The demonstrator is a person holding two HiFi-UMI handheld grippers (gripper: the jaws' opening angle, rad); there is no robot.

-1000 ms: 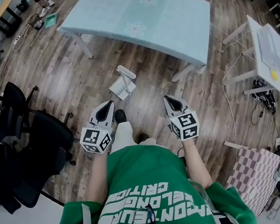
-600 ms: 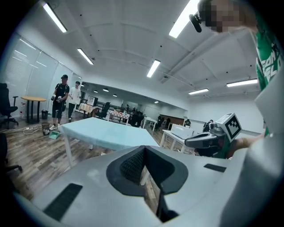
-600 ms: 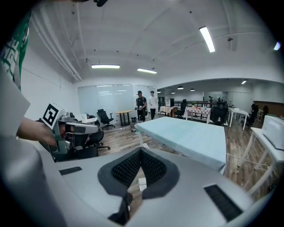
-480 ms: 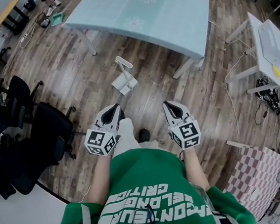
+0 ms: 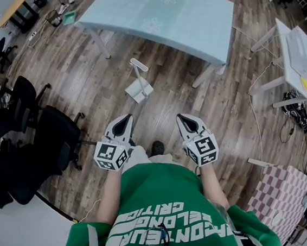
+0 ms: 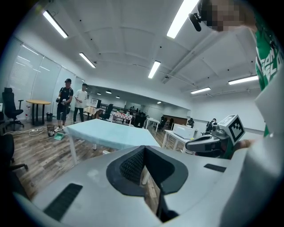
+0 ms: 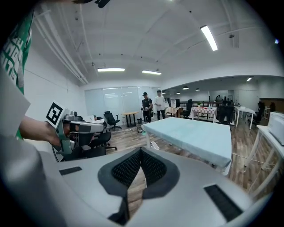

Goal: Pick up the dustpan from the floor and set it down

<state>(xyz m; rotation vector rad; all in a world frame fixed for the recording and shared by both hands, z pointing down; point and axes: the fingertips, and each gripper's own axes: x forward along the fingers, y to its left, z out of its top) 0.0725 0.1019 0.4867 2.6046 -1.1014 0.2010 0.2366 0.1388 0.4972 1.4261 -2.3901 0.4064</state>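
Observation:
The white dustpan (image 5: 138, 86) stands on the wooden floor with its long handle upright, just in front of the light blue table (image 5: 186, 18). My left gripper (image 5: 123, 121) and right gripper (image 5: 184, 118) are held side by side at waist height, short of the dustpan and apart from it. Both are shut with nothing between the jaws. In the right gripper view the top of the dustpan's handle (image 7: 154, 145) shows just above the shut jaws of the right gripper (image 7: 141, 153). The left gripper (image 6: 143, 150) points toward the table (image 6: 111, 133).
Black office chairs (image 5: 52, 141) crowd the floor to the left. A white side table (image 5: 298, 50) with cables under it stands to the right, and a checkered cloth (image 5: 281, 193) lies at the lower right. Two people (image 6: 73, 106) stand far off beyond the table.
The person has taken a step, so the floor and table have shifted in the head view. Both grippers moved along with the body and stayed shut. The dustpan has not moved on the floor.

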